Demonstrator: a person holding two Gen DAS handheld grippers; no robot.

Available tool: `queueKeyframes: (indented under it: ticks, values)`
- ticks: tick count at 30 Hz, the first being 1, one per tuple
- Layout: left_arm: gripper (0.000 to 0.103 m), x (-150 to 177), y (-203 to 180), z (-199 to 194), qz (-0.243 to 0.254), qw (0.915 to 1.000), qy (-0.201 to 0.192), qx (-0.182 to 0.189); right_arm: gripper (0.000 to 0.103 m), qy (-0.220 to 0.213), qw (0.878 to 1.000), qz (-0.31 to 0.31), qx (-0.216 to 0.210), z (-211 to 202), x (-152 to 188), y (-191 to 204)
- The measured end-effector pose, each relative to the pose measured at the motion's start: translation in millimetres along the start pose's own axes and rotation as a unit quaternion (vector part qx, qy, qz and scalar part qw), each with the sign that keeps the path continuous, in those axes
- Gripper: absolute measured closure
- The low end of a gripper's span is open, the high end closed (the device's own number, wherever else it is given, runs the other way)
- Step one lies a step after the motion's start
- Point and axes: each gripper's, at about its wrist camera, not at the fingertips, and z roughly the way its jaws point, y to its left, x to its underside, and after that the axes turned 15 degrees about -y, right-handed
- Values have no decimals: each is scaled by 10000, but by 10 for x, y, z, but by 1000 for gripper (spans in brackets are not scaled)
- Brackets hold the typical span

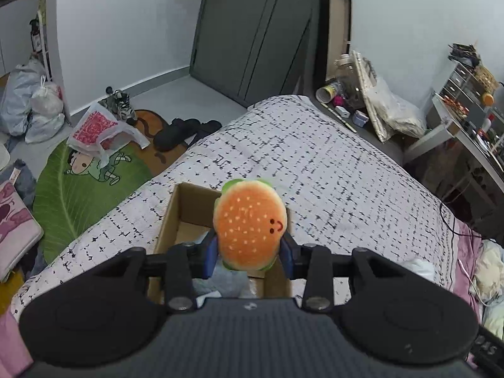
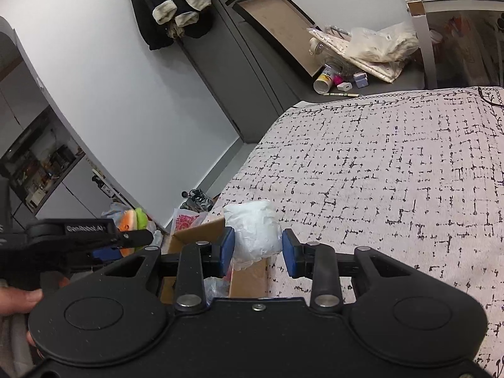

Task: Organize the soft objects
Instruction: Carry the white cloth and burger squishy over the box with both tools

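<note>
Left wrist: patterned bedspread (image 1: 330, 163), grey floor (image 1: 176, 91).

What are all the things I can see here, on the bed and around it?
burger plush: one, orange and green, held above the box
white bundle: one, white, between the right pads
cardboard box: one, brown, open, on the bed
bed cover: one, white with black marks
leaf rug: one, green, floor
slippers: a pair, black, floor
left gripper: shut on the plush
right gripper: holding the bundle
</note>
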Motion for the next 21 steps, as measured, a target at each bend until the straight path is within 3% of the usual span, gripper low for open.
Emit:
queueKeyframes:
  ticks: [21]
  values:
    - [64, 108, 515, 879, -265, 9977, 618, -3, 70, 149, 9991, -364, -129, 594, 190, 331]
